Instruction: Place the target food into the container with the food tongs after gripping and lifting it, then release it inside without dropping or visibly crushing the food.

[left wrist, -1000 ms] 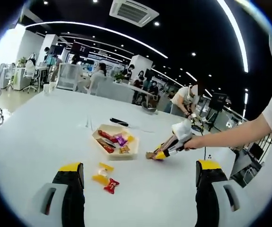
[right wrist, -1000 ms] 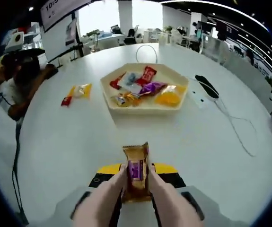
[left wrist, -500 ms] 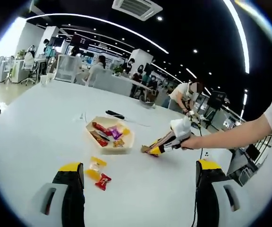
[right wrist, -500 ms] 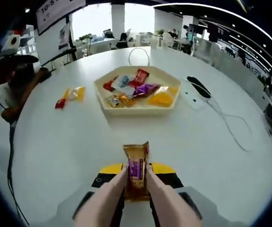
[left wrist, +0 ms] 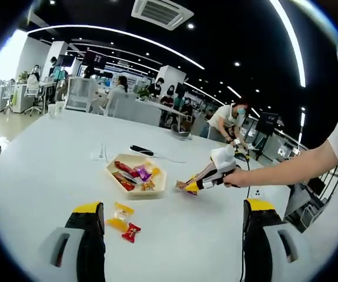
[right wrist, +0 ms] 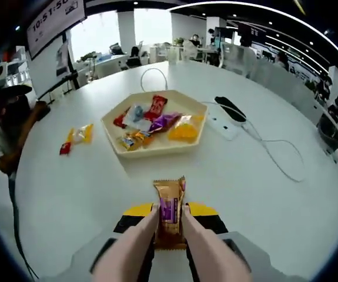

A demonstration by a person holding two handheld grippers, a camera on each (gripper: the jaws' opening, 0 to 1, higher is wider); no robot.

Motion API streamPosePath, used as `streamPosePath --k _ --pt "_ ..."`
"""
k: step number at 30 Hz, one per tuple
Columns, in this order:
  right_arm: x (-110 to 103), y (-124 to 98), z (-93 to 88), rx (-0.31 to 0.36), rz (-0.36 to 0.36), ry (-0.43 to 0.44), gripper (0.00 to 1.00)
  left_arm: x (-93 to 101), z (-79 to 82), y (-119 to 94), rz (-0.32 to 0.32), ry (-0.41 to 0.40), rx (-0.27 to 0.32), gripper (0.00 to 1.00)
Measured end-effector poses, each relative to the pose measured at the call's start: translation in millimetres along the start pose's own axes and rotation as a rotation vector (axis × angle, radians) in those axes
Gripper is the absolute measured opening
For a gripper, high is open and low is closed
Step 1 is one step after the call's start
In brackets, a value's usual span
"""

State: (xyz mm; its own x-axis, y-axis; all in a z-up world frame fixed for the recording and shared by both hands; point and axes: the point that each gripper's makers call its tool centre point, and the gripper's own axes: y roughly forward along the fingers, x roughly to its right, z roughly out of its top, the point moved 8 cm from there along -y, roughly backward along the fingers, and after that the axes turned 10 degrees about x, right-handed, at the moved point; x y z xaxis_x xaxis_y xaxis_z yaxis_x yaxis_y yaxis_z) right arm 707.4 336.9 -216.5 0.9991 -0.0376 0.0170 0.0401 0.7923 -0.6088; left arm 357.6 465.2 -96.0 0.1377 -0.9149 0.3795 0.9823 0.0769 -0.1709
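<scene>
Gold-wrapped snack bar pinched in the tongs above the table

Gold-wrapped snack bar with a purple label [right wrist: 169, 212] stands upright between the two pale tong arms [right wrist: 199, 247] of the right gripper [right wrist: 169, 226], pressed together on it above the white round table [right wrist: 274, 223]. Beyond it, well apart, sits the cream hexagonal tray [right wrist: 154, 145] of wrapped sweets. Left gripper [left wrist: 174, 232] is spread wide, holding nothing; two loose wrapped candies [left wrist: 124, 224] lie near its left jaw.

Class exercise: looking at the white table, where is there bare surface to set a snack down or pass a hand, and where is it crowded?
Bare table lies between the held brown snack bar and the hexagonal tray, and to the bar's right below the white cable. The tray is crowded with wrapped snacks. Two loose candies occupy the tray's left; a black object its right.
</scene>
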Motion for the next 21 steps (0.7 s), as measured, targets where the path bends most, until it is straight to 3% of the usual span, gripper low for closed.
streamPosePath --k 3,5,8,13,16,18,21 --pt "3 -6 11.1 0.019 -0.012 -0.012 0.19 -3.2 -5.4 -2 0.002 -0.017 0.015 0.99" --pt "3 -7 22.0 0.041 -0.014 0.001 0.19 0.3 -7.5 -6 -0.003 -0.022 -0.05 0.99" --pt "6 -9 41.7 0.06 -0.024 -0.037 0.19 2.4 -1.8 -11 -0.007 0.015 0.015 0.99" --pt "8 -15 72.6 0.118 -0.043 -0.065 0.19 -1.0 -5.9 -13 -0.006 -0.013 0.027 0.99" --pt "4 -16 85.0 0.13 -0.047 -0.064 0.19 2.4 -4.0 -16 -0.018 -0.004 -0.018 0.99" --pt "-1 -13 88.3 0.123 -0.041 -0.085 0.19 2.3 3.2 -18 -0.018 0.029 0.045 0.99" --pt "-7 -15 101.3 0.134 -0.039 -0.102 0.19 -2.7 3.9 -23 -0.007 -0.007 0.054 0.99"
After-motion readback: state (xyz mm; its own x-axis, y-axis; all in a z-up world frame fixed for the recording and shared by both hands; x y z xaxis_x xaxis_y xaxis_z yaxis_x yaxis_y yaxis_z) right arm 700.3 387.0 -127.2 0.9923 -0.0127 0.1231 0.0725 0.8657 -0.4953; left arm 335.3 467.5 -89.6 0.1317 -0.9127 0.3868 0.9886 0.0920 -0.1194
